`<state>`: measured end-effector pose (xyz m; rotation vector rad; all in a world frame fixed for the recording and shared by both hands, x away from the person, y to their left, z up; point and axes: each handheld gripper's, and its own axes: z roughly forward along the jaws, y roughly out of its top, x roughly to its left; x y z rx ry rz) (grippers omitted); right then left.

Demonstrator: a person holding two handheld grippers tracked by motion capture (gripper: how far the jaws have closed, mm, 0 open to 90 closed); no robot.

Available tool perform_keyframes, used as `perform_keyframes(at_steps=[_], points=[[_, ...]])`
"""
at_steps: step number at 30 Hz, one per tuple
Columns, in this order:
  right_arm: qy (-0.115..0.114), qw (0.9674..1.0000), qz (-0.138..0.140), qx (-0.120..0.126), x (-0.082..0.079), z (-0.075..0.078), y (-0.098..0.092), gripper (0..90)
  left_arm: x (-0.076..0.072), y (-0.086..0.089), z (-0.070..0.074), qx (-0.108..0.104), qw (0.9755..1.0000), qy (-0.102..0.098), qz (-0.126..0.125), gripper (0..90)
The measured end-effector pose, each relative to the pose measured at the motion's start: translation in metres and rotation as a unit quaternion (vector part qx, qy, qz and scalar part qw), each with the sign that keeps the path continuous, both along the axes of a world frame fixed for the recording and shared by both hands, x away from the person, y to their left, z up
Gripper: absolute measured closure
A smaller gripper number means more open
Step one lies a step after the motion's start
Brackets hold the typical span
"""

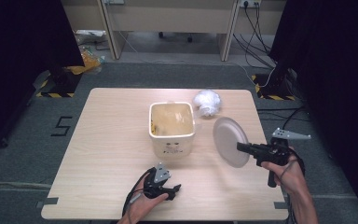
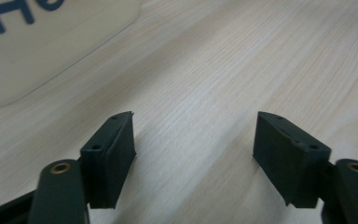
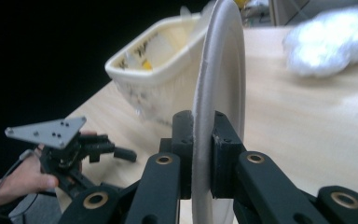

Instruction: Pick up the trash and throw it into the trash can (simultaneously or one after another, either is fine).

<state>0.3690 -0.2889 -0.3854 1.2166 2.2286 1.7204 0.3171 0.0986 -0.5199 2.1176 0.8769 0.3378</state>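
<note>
A white paper plate [image 1: 230, 141] is held tilted on edge above the table, to the right of a cream square bin [image 1: 172, 127]. My right gripper [image 1: 241, 147] is shut on the plate's rim; in the right gripper view the plate [image 3: 219, 93] stands edge-on between the two jaws of that gripper [image 3: 201, 154], with the bin [image 3: 161, 65] behind it. My left gripper [image 1: 175, 189] rests low near the table's front edge, in front of the bin, open with nothing in it. In the left gripper view this gripper [image 2: 193, 140] spreads its jaws wide over bare wood.
A crumpled white plastic bag [image 1: 207, 102] lies behind the plate near the table's far right. The bin holds a clear liner with yellowish contents. The light wooden table [image 1: 107, 140] has bare room on its left half. Cables and desk legs stand beyond the far edge.
</note>
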Motion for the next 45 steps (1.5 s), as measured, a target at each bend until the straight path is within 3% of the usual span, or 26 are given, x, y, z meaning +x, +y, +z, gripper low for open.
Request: perform_keyframes(at_steps=[6, 14, 23, 31, 37, 45], points=[[-0.029, 0.9996, -0.001, 0.003, 0.009, 0.037, 0.004, 83.2, -0.004, 0.009, -0.001, 0.015, 0.9998, -0.010, 0.009, 20.4], [-0.056, 0.9984, 0.009, 0.006, 0.032, 0.082, 0.027, 83.2, -0.003, 0.023, -0.002, 0.019, 0.9995, -0.002, 0.023, 15.1], [-0.060, 0.9977, 0.031, 0.012, 0.055, 0.108, 0.060, 83.2, 0.001, 0.046, -0.002, 0.021, 0.9988, 0.002, 0.045, 14.5], [-0.042, 0.9970, 0.057, 0.031, 0.078, 0.108, 0.094, 83.3, 0.000, 0.063, -0.003, 0.021, 0.9977, 0.000, 0.064, 14.5], [-0.011, 0.9963, 0.076, 0.038, 0.095, 0.085, 0.120, 83.3, -0.001, 0.067, -0.003, 0.021, 0.9973, 0.001, 0.070, 14.6], [0.019, 0.9952, 0.083, 0.048, 0.111, 0.064, 0.136, 83.3, -0.001, 0.070, -0.003, 0.023, 0.9971, 0.001, 0.073, 14.5]])
